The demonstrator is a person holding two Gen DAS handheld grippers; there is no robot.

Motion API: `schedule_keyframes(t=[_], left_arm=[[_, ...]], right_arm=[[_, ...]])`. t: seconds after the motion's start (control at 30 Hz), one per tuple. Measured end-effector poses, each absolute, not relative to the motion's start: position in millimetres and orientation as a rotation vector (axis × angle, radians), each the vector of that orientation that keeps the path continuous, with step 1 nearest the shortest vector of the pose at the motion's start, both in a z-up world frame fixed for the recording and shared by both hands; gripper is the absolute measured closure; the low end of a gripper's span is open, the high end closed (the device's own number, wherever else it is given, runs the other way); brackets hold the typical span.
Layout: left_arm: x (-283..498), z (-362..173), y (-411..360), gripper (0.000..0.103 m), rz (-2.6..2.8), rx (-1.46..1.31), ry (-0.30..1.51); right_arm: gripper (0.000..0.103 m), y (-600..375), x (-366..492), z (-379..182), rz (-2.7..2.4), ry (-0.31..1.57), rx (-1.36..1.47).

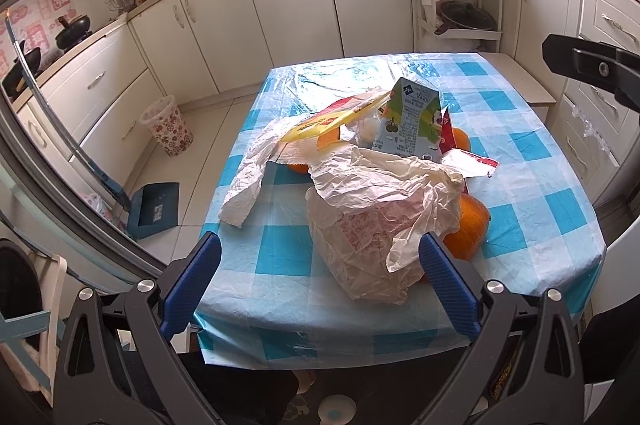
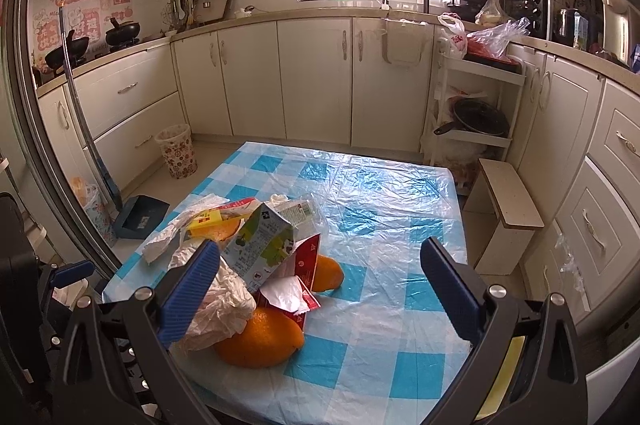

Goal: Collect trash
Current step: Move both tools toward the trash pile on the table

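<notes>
The left gripper [image 1: 320,281] is open, with its 2 blue fingers on either side of a crumpled bag [image 1: 372,225] at the near edge of the table [image 1: 540,193]. The right gripper [image 2: 320,285] is open too and holds nothing; its left finger [image 2: 192,289] is in front of the bag. Behind the bag lie an orange [image 2: 260,341], red wrappers [image 2: 304,265], a carton [image 1: 412,121] and a yellow packet [image 1: 320,125], all in 1 heap. Far on the floor stands a bin [image 1: 166,125] by the cabinets
</notes>
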State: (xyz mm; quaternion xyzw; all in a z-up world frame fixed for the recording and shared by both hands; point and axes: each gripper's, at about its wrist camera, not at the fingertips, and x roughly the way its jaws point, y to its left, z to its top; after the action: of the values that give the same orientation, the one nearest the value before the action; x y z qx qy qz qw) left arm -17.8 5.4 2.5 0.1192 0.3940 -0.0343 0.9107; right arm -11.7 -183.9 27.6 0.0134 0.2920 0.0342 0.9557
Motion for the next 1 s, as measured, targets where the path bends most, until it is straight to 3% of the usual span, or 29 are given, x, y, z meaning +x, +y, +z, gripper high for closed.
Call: schedule_keyframes(t=[1.0], left_arm=[[-16.5,-2.6,1.3,0.008,-0.165,0.159,0.835]], right_arm=[[0.007,-185.6,-2.5,13.8,0.035,0.640,0.002]])
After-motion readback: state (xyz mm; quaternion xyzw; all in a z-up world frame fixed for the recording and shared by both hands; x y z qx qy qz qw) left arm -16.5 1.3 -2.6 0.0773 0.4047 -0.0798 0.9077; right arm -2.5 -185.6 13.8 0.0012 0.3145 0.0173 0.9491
